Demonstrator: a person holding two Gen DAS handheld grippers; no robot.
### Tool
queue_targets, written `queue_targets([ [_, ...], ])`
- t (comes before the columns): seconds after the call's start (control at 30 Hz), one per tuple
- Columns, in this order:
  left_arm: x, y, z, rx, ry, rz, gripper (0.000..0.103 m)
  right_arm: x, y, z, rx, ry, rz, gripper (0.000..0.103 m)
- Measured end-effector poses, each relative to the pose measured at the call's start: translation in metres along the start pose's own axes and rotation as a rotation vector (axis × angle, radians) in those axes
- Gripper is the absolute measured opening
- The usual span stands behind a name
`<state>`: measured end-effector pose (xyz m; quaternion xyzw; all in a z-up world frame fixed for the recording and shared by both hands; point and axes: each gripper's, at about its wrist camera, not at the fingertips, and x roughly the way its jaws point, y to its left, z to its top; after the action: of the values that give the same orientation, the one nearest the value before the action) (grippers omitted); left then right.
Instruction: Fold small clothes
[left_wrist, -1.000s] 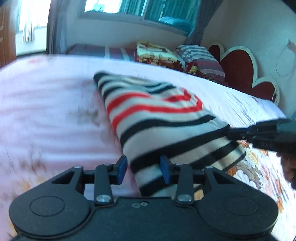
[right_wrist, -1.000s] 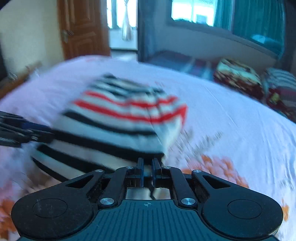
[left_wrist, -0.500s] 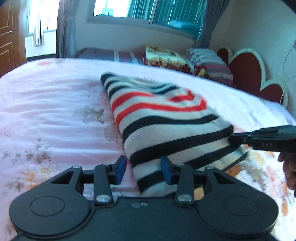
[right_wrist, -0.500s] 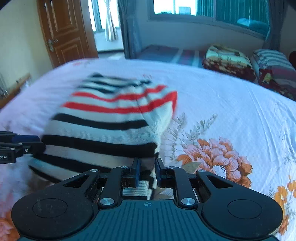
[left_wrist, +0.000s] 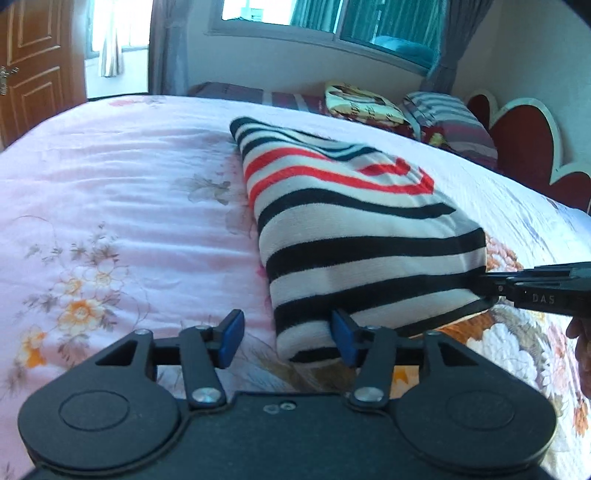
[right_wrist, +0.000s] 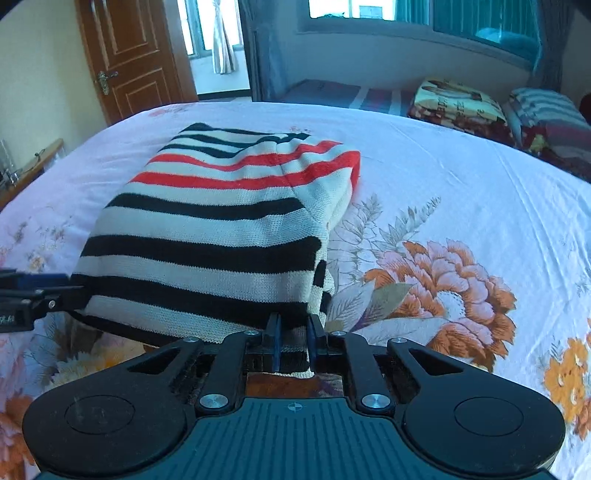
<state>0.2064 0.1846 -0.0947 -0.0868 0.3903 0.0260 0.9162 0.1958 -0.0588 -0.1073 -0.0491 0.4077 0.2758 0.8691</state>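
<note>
Striped knit garment (left_wrist: 354, 236), cream with black and red bands, folded, lying on the floral pink bedsheet (left_wrist: 110, 206). Motion blur seen a second earlier is gone; the fold now rests settled and flat. Left gripper (left_wrist: 288, 334): blue pads stand wider apart than a second ago and are opening; the garment's near corner sits between them, only the right pad touching. Right gripper (right_wrist: 293, 343): narrow, jaws closing, pinched on the garment's near hem, as before. Pillows (left_wrist: 443, 110) and red headboard (left_wrist: 524, 140) at the bed's far end.
</note>
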Motion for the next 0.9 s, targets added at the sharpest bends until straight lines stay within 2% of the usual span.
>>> queue_targets([
  [0.07, -0.017, -0.006, -0.004, -0.002, -0.018, 0.023, 0.057, -0.023, 0.0, -0.002, 0.026, -0.064, 0.012, 0.013],
  [0.13, -0.037, -0.011, -0.009, -0.008, -0.048, 0.024, 0.062, -0.044, 0.003, -0.009, 0.018, -0.078, 0.013, 0.013],
  [0.2, -0.058, -0.02, -0.016, -0.014, -0.074, 0.04, 0.064, -0.067, 0.005, -0.021, 0.012, -0.103, 0.016, 0.013],
  [0.27, -0.079, -0.03, -0.021, -0.015, -0.093, 0.053, 0.075, -0.087, 0.007, -0.033, 0.013, -0.108, 0.016, 0.013],
  [0.3, -0.09, -0.035, -0.024, -0.019, -0.107, 0.066, 0.08, -0.097, 0.008, -0.04, 0.016, -0.107, 0.018, 0.02],
  [0.33, -0.099, -0.04, -0.027, -0.019, -0.122, 0.076, 0.091, -0.108, 0.008, -0.046, 0.021, -0.112, 0.021, 0.032],
  [0.37, -0.111, -0.047, -0.031, -0.014, -0.143, 0.09, 0.097, -0.12, 0.01, -0.051, 0.025, -0.127, 0.014, 0.079],
  [0.4, -0.121, -0.054, -0.035, -0.008, -0.162, 0.105, 0.099, -0.133, 0.011, -0.057, 0.03, -0.156, -0.006, 0.101],
  [0.47, -0.137, -0.067, -0.042, 0.002, -0.177, 0.125, 0.102, -0.158, 0.014, -0.069, 0.025, -0.223, -0.027, 0.103],
  [0.53, -0.152, -0.08, -0.05, 0.001, -0.178, 0.131, 0.102, -0.178, 0.015, -0.078, 0.032, -0.238, -0.017, 0.103],
  [0.63, -0.177, -0.099, -0.065, 0.003, -0.189, 0.143, 0.102, -0.208, 0.017, -0.093, 0.026, -0.27, -0.045, 0.103],
  [0.73, -0.205, -0.117, -0.082, 0.033, -0.236, 0.161, 0.102, -0.236, 0.018, -0.108, 0.02, -0.288, -0.065, 0.103],
  [0.9, -0.237, -0.141, -0.103, 0.07, -0.267, 0.176, 0.102, -0.277, 0.021, -0.135, -0.015, -0.298, -0.059, 0.103],
])
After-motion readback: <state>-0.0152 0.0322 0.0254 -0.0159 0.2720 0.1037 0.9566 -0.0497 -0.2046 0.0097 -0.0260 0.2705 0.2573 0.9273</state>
